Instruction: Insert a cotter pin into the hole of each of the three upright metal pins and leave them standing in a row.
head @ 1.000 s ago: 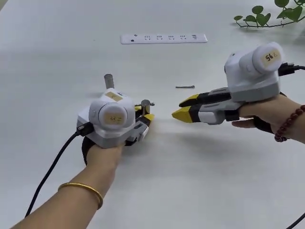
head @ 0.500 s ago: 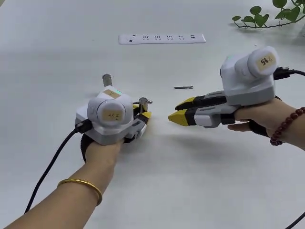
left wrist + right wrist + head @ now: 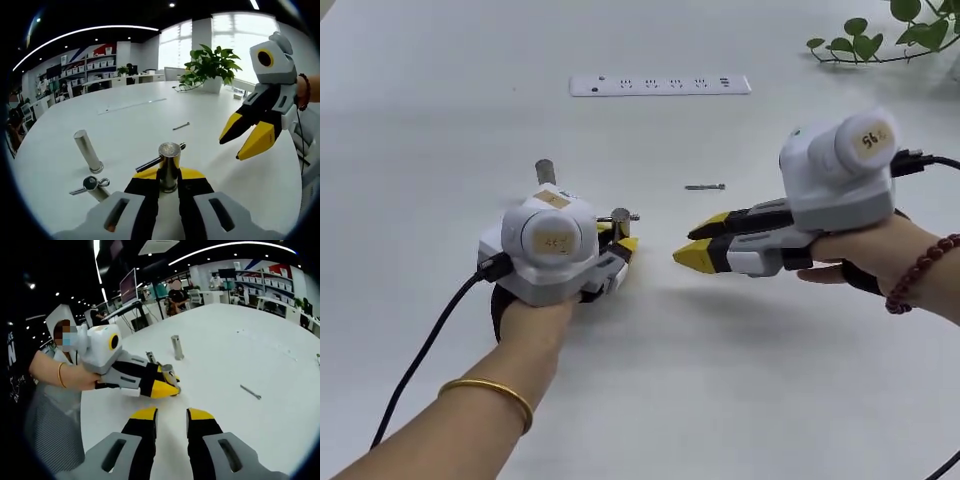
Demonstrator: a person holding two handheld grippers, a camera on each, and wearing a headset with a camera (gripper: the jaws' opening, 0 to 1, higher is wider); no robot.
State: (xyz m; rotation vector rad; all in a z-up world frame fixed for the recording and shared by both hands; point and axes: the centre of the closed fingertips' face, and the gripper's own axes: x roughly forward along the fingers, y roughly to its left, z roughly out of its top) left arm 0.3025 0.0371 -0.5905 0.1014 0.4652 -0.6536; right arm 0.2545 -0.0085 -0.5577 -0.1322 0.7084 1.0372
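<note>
currently the left gripper (image 3: 170, 174) is clamping an upright pin (image 3: 169, 152) low on its shaft, and a cotter (image 3: 150, 163) is sitting through its hole. the right gripper (image 3: 231, 149) is hovering near it, jaws parted and holding nothing. a bare pin (image 3: 88, 150) is standing on the table (image 3: 125, 125). a second cottered pin (image 3: 95, 186) is sitting beside the left gripper, seemingly tilted. a loose cotter (image 3: 181, 126) is lying well apart.
</note>
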